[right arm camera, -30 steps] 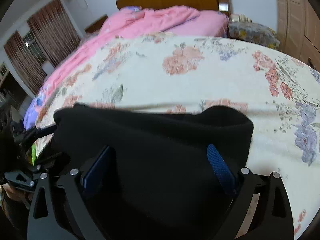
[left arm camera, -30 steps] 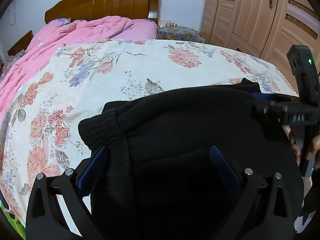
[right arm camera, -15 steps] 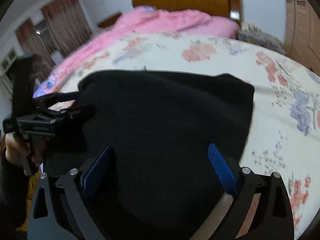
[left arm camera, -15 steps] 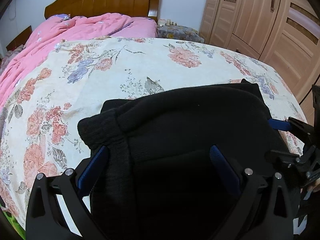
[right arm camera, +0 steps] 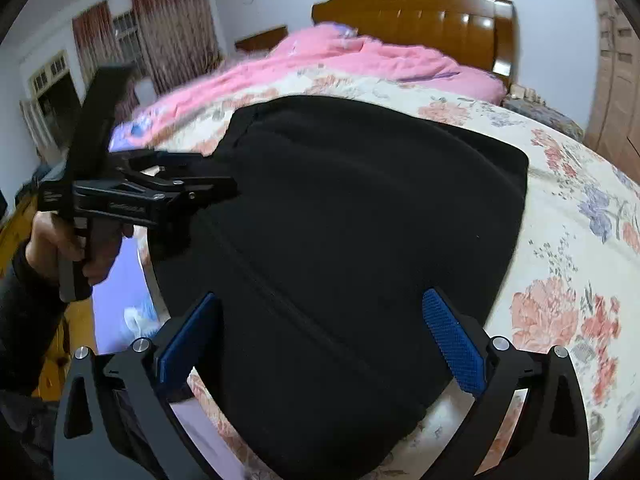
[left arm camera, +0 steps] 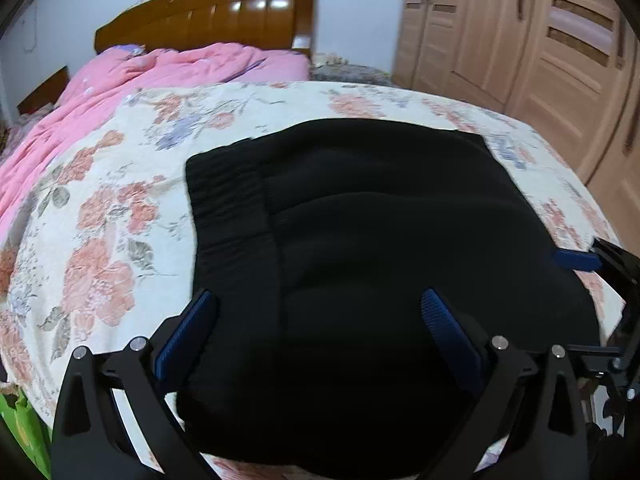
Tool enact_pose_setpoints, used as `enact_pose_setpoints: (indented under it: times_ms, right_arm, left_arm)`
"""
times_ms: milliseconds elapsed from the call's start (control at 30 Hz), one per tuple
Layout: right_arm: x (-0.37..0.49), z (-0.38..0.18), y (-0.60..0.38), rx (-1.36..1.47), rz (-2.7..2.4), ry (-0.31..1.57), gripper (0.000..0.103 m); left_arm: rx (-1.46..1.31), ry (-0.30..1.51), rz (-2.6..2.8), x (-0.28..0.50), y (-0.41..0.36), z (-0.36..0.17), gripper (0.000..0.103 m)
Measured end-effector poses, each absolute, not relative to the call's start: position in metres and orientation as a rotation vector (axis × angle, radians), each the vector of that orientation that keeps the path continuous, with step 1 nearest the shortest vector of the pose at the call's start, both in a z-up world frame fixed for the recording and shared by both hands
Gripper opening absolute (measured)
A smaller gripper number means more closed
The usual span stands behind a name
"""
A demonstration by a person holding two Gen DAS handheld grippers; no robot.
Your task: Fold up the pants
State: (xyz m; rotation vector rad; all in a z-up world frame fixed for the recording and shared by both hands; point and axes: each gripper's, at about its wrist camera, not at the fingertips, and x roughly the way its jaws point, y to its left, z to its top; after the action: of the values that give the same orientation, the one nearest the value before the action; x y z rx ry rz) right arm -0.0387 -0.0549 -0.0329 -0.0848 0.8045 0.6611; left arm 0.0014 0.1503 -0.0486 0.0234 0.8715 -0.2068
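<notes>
Both grippers backed off since a second ago, so the folded black knit pants (left arm camera: 380,240) lie flat on the floral bedspread (left arm camera: 100,240), long axis left-right, straight ahead of the left gripper (left arm camera: 320,328) and right gripper (right arm camera: 324,332), fingers spread wide, gripping nothing.

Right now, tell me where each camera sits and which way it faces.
Left wrist: sits on the left tongs, faces across the black pants toward the headboard and wardrobe; the right tongs show at the right edge.
Right wrist: sits on the right tongs, faces over the pants toward the curtains; the left tongs and left hand show.
Shared: pants, floral bedspread, pink quilt, headboard.
</notes>
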Motion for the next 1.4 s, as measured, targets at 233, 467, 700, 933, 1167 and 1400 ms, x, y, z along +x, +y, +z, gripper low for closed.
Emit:
enact_pose_setpoints:
  times_ms: [233,467,700,933,1167,1400]
  right_arm:
    - [-0.054,-0.017,-0.053,-0.092,0.602,0.794,0.098]
    - [-0.071,-0.045,-0.042,-0.232,0.514,0.761,0.099]
    - [-0.053,0.010,-0.063,-0.082,0.627,0.731,0.099]
    - [0.075,0.003,-0.057,-0.079,0.454,0.825,0.098]
    - [0.105,-0.042,-0.072,0.007,0.454,0.874,0.099]
    - [0.037,-0.004,-0.065,-0.121,0.305,0.740,0.099]
  left_arm:
    - [-0.010,0.856,-0.168,-0.014,0.153,-0.039,0.101]
    - [-0.032,0.813,-0.202,-0.035,0.158,-0.047,0.102]
    - [0.035,0.771,-0.252,-0.027,0.141,0.011,0.101]
    - [0.151,0.932,-0.195,0.095,0.113,-0.009,0.101]
    - [0.154,0.941,-0.165,0.093,0.130,-0.034,0.102]
    - [0.114,0.745,-0.102,0.026,0.141,0.003,0.101]
